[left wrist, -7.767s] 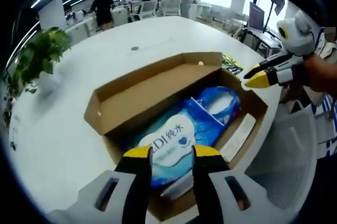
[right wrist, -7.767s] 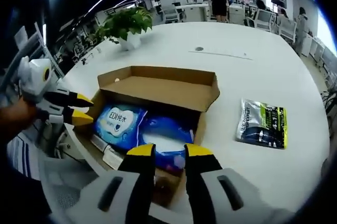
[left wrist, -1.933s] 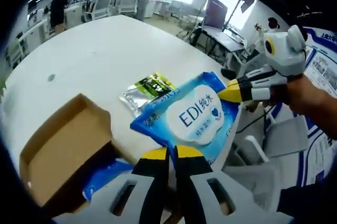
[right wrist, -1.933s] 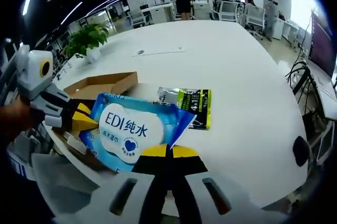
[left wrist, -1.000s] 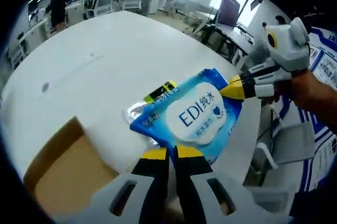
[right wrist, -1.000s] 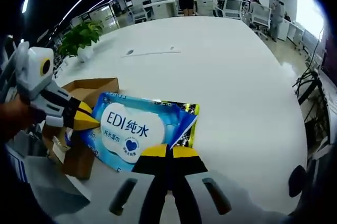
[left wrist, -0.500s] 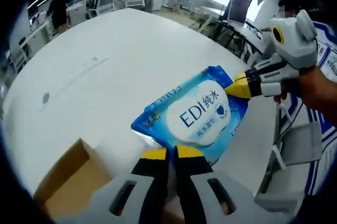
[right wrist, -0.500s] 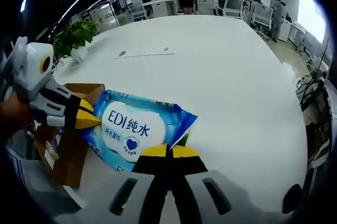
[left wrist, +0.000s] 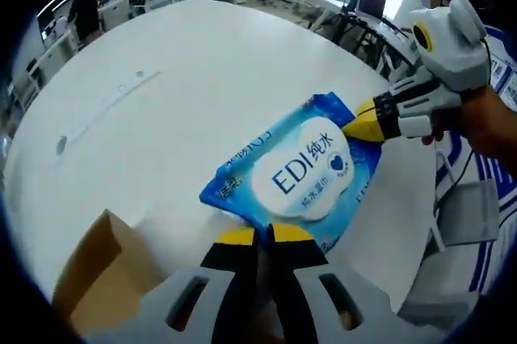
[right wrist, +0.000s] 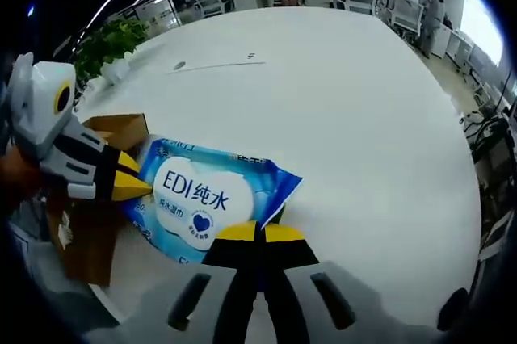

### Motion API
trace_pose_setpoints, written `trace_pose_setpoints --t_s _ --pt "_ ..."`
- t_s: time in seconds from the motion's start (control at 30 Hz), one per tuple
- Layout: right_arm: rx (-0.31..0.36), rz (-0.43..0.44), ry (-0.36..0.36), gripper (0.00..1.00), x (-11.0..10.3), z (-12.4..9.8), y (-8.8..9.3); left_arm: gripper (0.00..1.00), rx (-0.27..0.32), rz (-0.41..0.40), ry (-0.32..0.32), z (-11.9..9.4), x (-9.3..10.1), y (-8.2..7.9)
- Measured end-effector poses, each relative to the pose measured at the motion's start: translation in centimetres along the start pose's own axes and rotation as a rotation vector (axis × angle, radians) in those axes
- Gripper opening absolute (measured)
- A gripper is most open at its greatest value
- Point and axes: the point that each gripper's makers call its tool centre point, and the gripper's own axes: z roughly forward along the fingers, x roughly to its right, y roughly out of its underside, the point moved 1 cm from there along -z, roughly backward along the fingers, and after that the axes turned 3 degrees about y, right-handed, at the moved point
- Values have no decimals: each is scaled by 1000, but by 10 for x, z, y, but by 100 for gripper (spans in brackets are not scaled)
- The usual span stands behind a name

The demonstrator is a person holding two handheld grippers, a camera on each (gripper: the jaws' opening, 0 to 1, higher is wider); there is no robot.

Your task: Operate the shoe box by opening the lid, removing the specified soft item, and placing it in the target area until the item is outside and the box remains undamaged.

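Now, line by line:
Wet-wipes pack: blue, white label reading "EDI", stretched between both grippers above the white surface; outside the shoe box.
Left gripper: yellow-tipped fingers pressed together on the near edge of the pack; in the right gripper view seen at the left, clamped on the pack's left end.
Right gripper: fingers closed tight on the pack's near corner; in the left gripper view seen at the right, pinching the far corner.
Shoe box: brown cardboard, open, at the lower left of the left gripper view and at the left edge of the right gripper view, just behind the left gripper.
Change since half a second ago: pack carried lower and closer to the surface; grip of both pairs of fingers unchanged.
Change since about two seconds ago: green-and-silver packet then visible beside the pack, now covered or out of sight, cannot tell which.
Background: potted plant at the far edge of the surface; office chairs and standing people beyond.
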Motion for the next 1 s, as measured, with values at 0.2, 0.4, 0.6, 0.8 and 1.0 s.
trace_pose_setpoints --t_s 0.2,0.4,0.6,0.8,1.0 --pt "-7 4 0 0 1 5 2 2 -9 -3 -6 4 -2 3" --pt "5 -22 2 2 2 5 3 5 9 11 -26 2 -4 1" --pt "34 -16 10 13 4 0 0 21 58 7 -31 -7 -2 -3" --pt "71 -18 28 16 2 -14 -4 24 130 25 -10 -25 15 -8" --pt "121 -6 50 19 -2 -35 -8 30 187 29 -9 -45 26 -4"
